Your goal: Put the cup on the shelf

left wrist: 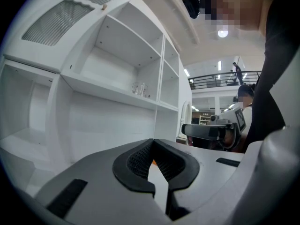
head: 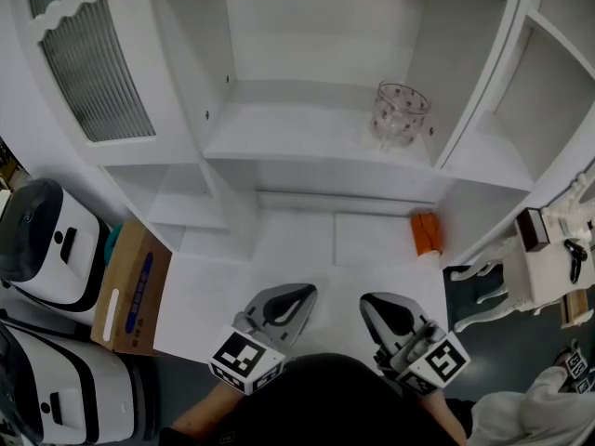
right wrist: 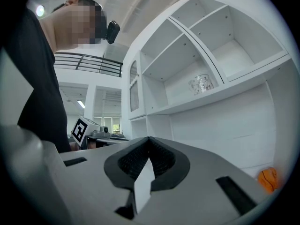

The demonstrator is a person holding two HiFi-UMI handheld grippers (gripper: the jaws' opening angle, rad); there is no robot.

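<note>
Operator and tools: the left gripper (head: pixel 296 299) and the right gripper (head: pixel 379 303) are smooth grey tapering shells lined with black ribbed pads (left wrist: pixel 136 159), each bearing a white cube (head: pixel 244 359) printed with black square markers. The person wears a black top (head: pixel 339 402) and a small black head-mounted camera (right wrist: pixel 111 31).

- Reads as a lab or demo hall with a mock home corner built in, not a real home.
- Home set: white shelf unit (head: pixel 316 124) with a ribbed-glass door (head: pixel 93 68), and an ornate white side table (head: pixel 493 295) just beside it.
- Hall cues in the left gripper view: a mezzanine railing (left wrist: pixel 220 81) with a person (left wrist: pixel 238 71) standing up on it, and strip lights (left wrist: pixel 219 65) on a high ceiling.
- Kit round the set: two white-and-black machines (head: pixel 42 244) on the floor at left, type unclear. A cardboard box (head: pixel 130 291) sits between them and the shelf unit.
</note>
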